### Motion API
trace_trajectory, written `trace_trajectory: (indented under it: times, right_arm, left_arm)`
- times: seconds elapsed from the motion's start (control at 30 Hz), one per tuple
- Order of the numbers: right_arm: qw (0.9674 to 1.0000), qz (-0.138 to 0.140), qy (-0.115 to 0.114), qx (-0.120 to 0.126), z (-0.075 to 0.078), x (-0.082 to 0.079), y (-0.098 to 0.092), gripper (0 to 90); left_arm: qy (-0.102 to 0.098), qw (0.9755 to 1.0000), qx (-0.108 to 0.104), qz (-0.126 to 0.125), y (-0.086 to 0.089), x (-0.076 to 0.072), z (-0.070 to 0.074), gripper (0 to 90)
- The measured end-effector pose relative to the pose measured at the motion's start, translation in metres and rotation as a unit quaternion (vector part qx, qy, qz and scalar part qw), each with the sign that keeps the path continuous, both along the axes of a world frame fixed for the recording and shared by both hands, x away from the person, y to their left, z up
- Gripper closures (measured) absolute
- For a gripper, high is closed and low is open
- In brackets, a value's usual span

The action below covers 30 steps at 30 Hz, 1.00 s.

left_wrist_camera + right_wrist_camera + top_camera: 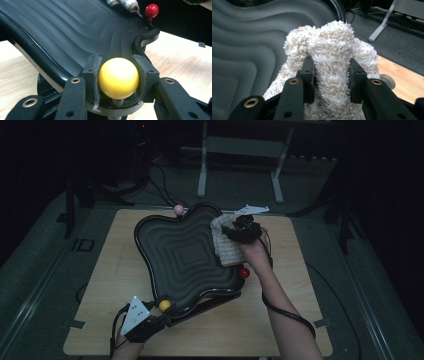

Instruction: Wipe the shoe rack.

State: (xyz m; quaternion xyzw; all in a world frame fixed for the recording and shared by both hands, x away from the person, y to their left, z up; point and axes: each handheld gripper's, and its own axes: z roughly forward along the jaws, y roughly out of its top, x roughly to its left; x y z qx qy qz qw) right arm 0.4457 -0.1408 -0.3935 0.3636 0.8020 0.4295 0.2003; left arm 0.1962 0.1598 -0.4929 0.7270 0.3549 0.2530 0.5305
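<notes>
The person is wiping a black wavy tray (170, 250) that stands tilted on the wooden table (280, 330), propped up on its near edge. The left tool (118, 82) is clenched around the yellow knob (118, 78) at the tray's near corner, its pads pressing on either side of the ball, and that hand steadies the tray. The right tool (331, 80) grips a bunched white fluffy cloth (332, 50), the pile squeezed between its pads. In the high view the cloth (226, 245) lies against the tray's right-hand rim, just above the red knob (244, 273), with a pink knob (178, 209) at the far corner.

To my eye the wiping has reached the right edge and most of the ridged hollow is yet to be covered. The next stroke calls for dragging the cloth inward across the ripples with firm pressure, while the left grip holds the tray from tipping or sliding.
</notes>
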Motion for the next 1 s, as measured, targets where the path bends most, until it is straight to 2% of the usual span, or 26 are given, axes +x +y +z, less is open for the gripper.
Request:
trace_trajectory:
  times: [0.2,0.33,0.53,0.7,1.0]
  right_arm:
    - [0.9999,0.005,0.011,0.005,-0.007,-0.010,-0.008,64.8]
    - [0.9999,0.006,0.010,-0.001,-0.010,-0.016,-0.009,64.9]
    - [0.9998,0.013,0.012,0.002,-0.016,-0.023,-0.015,64.9]
    - [0.9996,0.021,0.012,-0.017,-0.019,-0.031,-0.018,65.0]
    - [0.9991,0.035,0.014,-0.022,-0.029,-0.045,-0.031,65.1]
  left_arm:
    - [0.001,1.0000,0.000,-0.002,0.000,0.000,0.000,59.1]
    - [0.000,1.0000,-0.001,-0.002,0.000,0.000,0.000,59.1]
    - [-0.001,1.0000,0.002,0.004,-0.001,-0.001,0.000,59.1]
    - [0.000,1.0000,0.002,0.007,-0.002,-0.001,0.000,59.1]
    - [0.000,0.9999,0.006,0.009,-0.003,-0.001,0.001,59.2]
